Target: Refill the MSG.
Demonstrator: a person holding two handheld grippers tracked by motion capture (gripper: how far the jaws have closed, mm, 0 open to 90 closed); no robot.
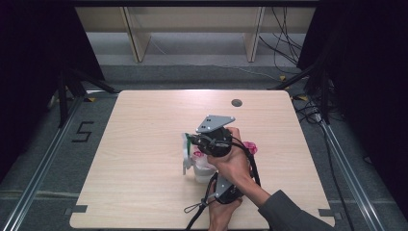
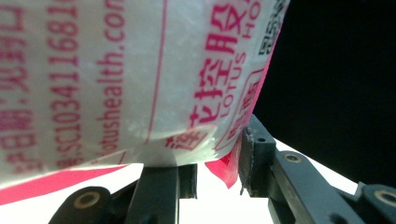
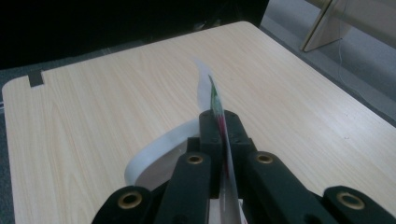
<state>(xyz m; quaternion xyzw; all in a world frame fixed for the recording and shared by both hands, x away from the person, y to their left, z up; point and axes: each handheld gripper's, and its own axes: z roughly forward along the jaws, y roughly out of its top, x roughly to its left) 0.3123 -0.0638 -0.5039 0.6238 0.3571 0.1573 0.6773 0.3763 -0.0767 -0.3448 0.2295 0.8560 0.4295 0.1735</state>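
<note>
A person worked two hand-held grippers at a pale wooden table [image 1: 144,144]. A translucent white cup [image 1: 202,169] with red printing stood just right of centre, toward six o'clock. The left gripper [image 1: 217,185], entering from six o'clock, was clamped on the cup's lower wall; in the left gripper view the printed wall [image 2: 130,79] was pressed between the two jaws. The right gripper [image 1: 196,140], above the cup toward twelve o'clock, was closed on the thin seal film [image 3: 215,105], which ran edge-on between its jaws above the cup's white rim [image 3: 154,144]. A pink scrap [image 1: 250,147] lay at the cup's three o'clock. The step appeared to be peeling the seal.

Risks, as judged: a pull too steep or sudden could tear the film, leaving part of it bonded; a squeeze too hard could buckle the soft wall; a slack hold could let the cup lift or tip. Whether it held contents could not be told.
</note>
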